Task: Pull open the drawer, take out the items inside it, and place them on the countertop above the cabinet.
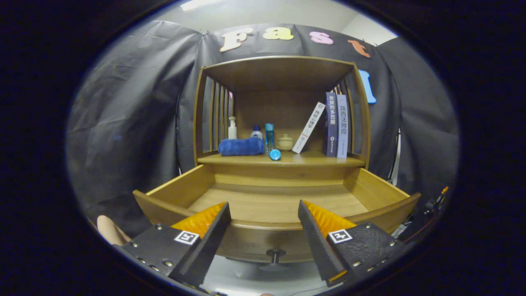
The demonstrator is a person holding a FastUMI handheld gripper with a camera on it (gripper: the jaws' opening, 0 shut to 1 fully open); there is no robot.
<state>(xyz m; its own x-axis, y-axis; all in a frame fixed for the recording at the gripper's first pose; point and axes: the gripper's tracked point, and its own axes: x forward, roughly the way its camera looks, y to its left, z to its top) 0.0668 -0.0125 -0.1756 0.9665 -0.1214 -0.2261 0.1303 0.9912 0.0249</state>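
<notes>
Your tool hangs wide open and empty above the drawer, which is pulled out towards you. Its visible floor looks bare. The desk lies straight beyond, up and far.

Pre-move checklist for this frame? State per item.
1. Drawer pulled open: ok.
2. Items left inside the drawer: none on the visible floor; the near strip behind the front panel is hidden, cannot tell.
3. Tool open and holding nothing: ok.
4. Items on the countertop: blue towel, blue cylinder, bottles and books stand there: ok.
5. Drawer knob between the fingers, untouched: ok.
</notes>
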